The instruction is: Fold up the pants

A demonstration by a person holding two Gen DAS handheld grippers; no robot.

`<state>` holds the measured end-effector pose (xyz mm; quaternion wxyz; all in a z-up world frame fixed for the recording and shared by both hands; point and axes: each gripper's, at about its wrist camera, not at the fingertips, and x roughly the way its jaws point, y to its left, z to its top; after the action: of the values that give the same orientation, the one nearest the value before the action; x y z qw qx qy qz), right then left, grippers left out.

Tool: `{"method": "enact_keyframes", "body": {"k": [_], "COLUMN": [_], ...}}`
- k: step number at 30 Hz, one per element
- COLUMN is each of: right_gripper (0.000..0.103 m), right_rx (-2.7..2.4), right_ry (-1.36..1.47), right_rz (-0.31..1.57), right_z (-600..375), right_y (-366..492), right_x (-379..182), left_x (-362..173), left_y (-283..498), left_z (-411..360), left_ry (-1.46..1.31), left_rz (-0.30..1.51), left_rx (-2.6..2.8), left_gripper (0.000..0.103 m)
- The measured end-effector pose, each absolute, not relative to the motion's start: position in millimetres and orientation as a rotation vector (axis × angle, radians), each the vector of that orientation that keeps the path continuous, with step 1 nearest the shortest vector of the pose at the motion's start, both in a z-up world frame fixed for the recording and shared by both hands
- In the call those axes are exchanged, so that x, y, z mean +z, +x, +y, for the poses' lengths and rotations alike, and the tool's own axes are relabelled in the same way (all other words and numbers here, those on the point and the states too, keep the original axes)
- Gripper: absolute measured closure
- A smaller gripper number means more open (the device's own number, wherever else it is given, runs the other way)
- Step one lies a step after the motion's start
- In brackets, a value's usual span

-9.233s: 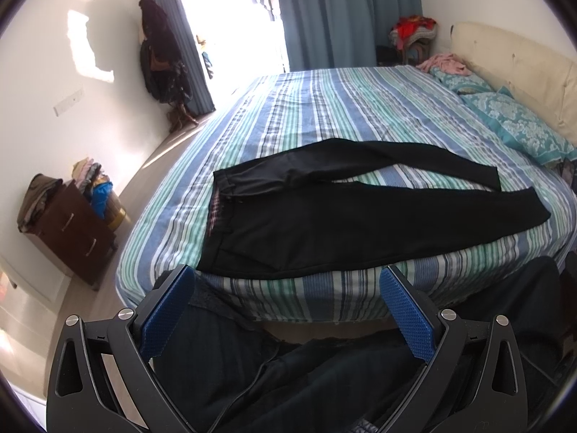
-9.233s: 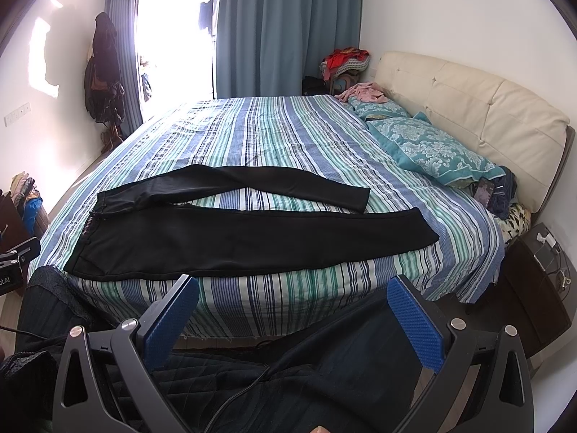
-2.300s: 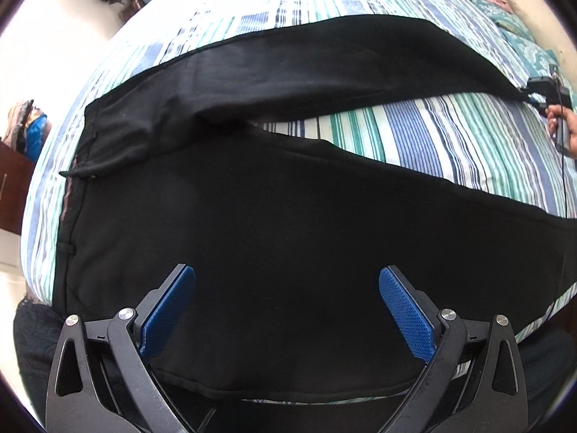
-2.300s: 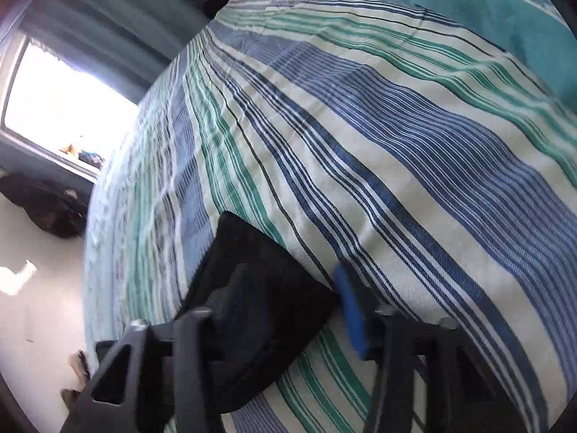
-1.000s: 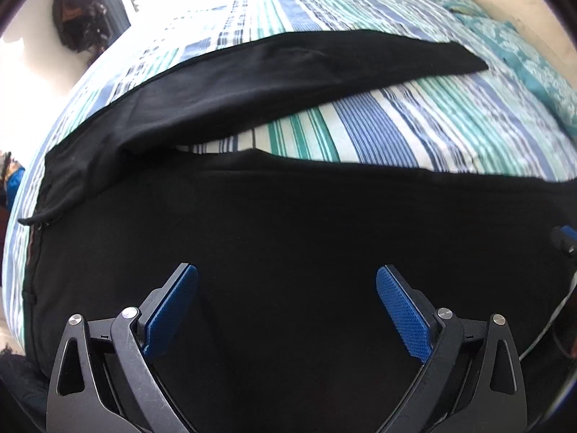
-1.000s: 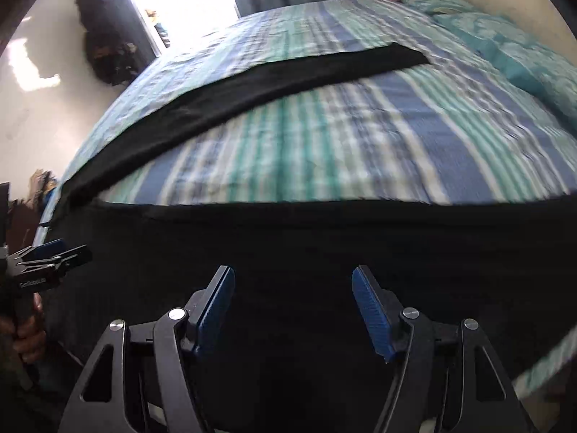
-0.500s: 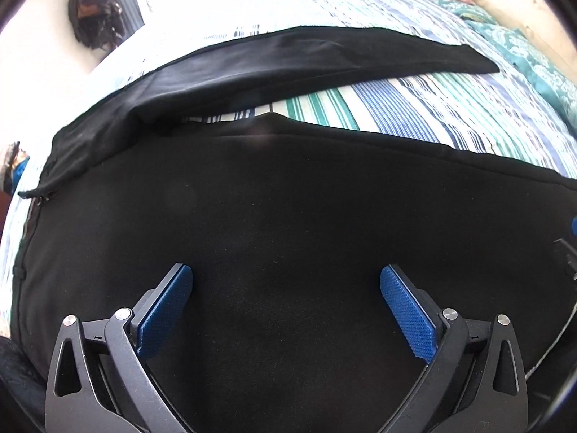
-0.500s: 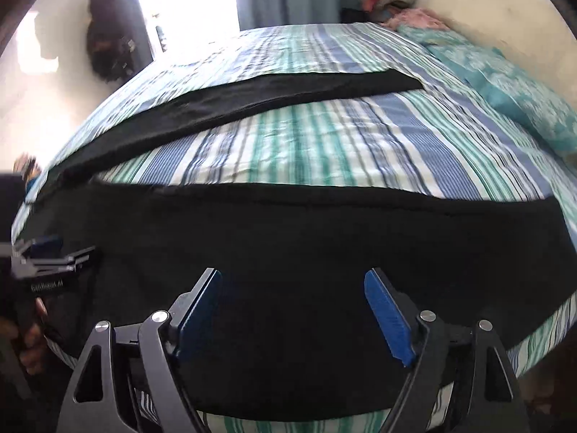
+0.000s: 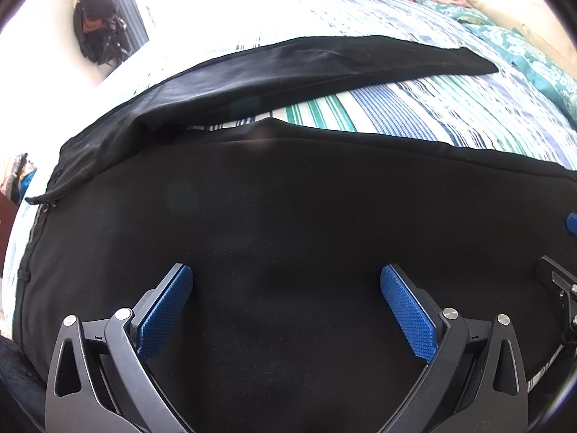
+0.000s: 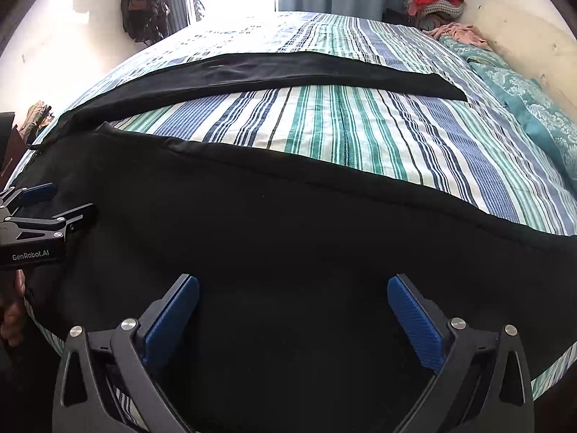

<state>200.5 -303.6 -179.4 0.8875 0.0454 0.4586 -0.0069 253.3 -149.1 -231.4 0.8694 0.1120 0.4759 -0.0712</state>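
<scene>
The jaws of the right gripper [image 10: 293, 319] were spreading wide, with nothing pinched between them; only the black cloth of the pants [image 10: 288, 238] lay beneath the blue pads. The jaws of the left gripper [image 9: 286, 305] also stood wide apart and gripped nothing, hanging over the seat and thigh part of the same garment. In the right wrist view the left gripper showed at the left edge, held in a hand [image 10: 12, 310] near the waist end.

The pants lay flat on the striped bed [image 10: 360, 133], waist to the left. The near leg ran along the bed's front edge under both grippers; the far leg [image 10: 274, 72] lay well apart from it, angled away, with a wedge of striped sheet bare between the two.

By the look of it, no fold had yet been made: the legs were spread, not stacked. The step in hand seemed to be the approach for the first fold, leg onto leg. That move would likely call for each gripper to come down on an edge of one leg, close on the cloth, and carry it across the bare sheet onto the other, keeping the seams lined up and the fabric from bunching at the crotch.
</scene>
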Motion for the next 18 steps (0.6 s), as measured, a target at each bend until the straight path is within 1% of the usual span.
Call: {"method": "enact_keyframes", "body": {"k": [12, 18], "right_gripper": [0.000, 0.000], "right_rx": [-0.031, -0.031], "right_ry": [0.139, 0.141], "right_rz": [0.949, 0.914], "right_z": [-306.6, -306.2], "right_y": [205.5, 201.1], "right_x": [-182.2, -184.7], "left_x": [-230.1, -223.0], "left_y": [251.5, 255.1], "left_z": [-148.6, -145.9], "left_ry": [0.229, 0.191], "left_rz": [0.996, 1.051], "left_rx": [-0.149, -0.149], "left_gripper": [0.000, 0.000]}}
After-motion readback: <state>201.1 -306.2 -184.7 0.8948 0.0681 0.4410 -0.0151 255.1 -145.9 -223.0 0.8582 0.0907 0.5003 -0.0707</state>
